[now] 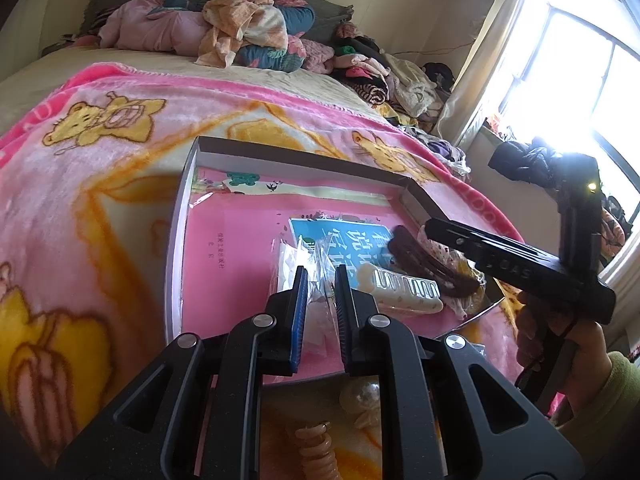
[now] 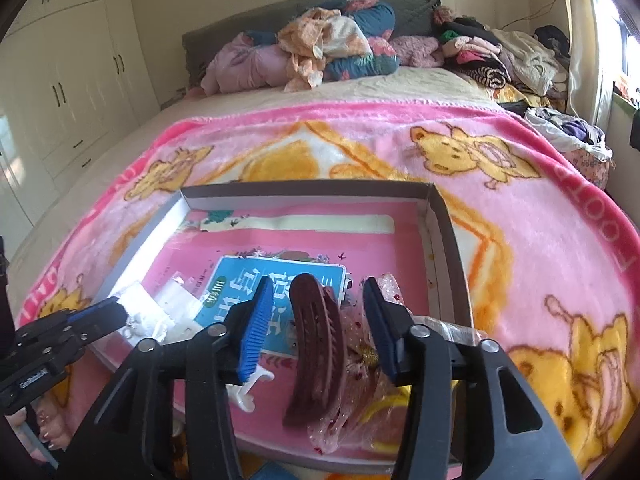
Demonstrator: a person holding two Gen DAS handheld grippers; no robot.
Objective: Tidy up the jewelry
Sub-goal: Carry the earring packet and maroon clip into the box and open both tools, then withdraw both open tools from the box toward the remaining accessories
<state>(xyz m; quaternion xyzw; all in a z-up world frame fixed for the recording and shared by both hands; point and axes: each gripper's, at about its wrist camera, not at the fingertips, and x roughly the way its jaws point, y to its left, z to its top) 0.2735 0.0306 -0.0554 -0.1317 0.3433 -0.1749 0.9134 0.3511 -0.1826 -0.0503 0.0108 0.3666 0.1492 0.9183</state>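
Observation:
A shallow grey box (image 1: 296,158) (image 2: 304,191) with a pink lining lies on the bed. In it are a dark red hair claw (image 2: 316,344) (image 1: 432,264), a white hair clip (image 1: 404,290), a clear sequinned bag (image 2: 356,384) and small clear packets (image 1: 296,264) (image 2: 144,312). My left gripper (image 1: 322,280) is narrowly open just above the clear packets; whether it grips one is unclear. My right gripper (image 2: 318,296) is open, its fingers on either side of the dark red claw, not touching. It also shows in the left wrist view (image 1: 436,228).
A pink cartoon blanket (image 1: 100,168) (image 2: 520,208) covers the bed. Piled clothes (image 1: 240,28) (image 2: 340,44) lie at the headboard. A pearl piece (image 1: 360,396) and an orange spiral hair tie (image 1: 316,448) lie outside the box's near edge. Wardrobes (image 2: 68,80) stand left, a window (image 1: 580,80) right.

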